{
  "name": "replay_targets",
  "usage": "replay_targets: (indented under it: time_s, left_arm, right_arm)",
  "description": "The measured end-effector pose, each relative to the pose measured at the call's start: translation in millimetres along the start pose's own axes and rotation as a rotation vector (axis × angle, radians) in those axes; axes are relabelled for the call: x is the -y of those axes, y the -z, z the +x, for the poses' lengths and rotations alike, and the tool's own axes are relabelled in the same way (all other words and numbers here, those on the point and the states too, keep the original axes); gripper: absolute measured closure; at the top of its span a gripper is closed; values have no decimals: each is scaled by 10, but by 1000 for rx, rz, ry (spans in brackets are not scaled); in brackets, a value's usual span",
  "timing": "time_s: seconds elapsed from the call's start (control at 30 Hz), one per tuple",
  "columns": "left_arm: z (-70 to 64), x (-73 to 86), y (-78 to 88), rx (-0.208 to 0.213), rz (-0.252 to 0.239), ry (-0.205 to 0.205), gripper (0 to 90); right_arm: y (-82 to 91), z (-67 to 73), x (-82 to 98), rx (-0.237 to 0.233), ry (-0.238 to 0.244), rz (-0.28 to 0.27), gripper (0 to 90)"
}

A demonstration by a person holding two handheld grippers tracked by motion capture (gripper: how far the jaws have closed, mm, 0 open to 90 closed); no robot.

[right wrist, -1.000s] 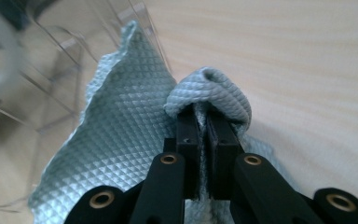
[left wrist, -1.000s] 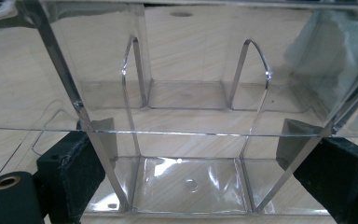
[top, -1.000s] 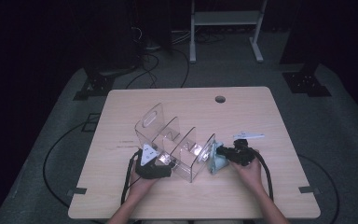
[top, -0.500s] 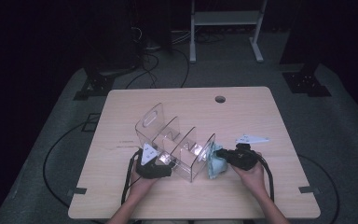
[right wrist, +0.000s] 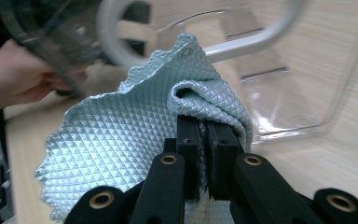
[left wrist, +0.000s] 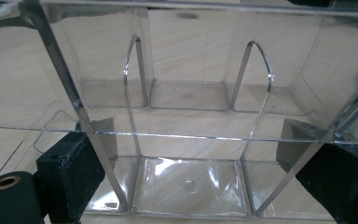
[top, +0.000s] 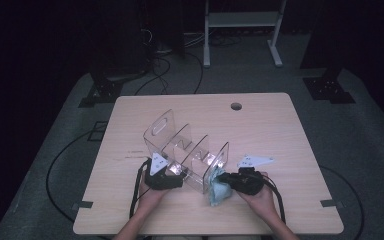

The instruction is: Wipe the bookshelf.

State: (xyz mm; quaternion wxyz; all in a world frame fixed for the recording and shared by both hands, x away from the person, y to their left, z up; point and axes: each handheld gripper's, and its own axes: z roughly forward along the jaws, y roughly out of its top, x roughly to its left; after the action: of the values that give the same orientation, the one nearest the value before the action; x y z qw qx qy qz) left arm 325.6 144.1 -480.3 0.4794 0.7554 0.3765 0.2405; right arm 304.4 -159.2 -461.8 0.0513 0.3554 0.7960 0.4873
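Cloth (top: 219,191) now lower, against organizer (top: 187,150).

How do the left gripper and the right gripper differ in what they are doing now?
The left gripper has its jaws wide apart, one on each side of the clear acrylic organizer's end; the right gripper has its jaws pressed together. The left gripper pinches nothing, while the right gripper holds a fold of the light blue cloth. Both are black, rest low by the organizer, and each is held in one hand.
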Motion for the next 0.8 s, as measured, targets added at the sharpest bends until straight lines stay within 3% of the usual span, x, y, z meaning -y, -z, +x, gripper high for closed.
replay_targets:
  time_s: [0.37,0.53,0.8]
  left_arm:
    - [0,0,-2,-10,-1,0,80]
    - [5,0,-2,-8,-1,5,80]
    - [-14,0,1,14,2,-3,70]
  right_arm:
    - [-54,239,51,-80,47,31,849]
    - [-46,202,39,-69,47,17,849]
    - [2,62,5,-30,9,-12,848]
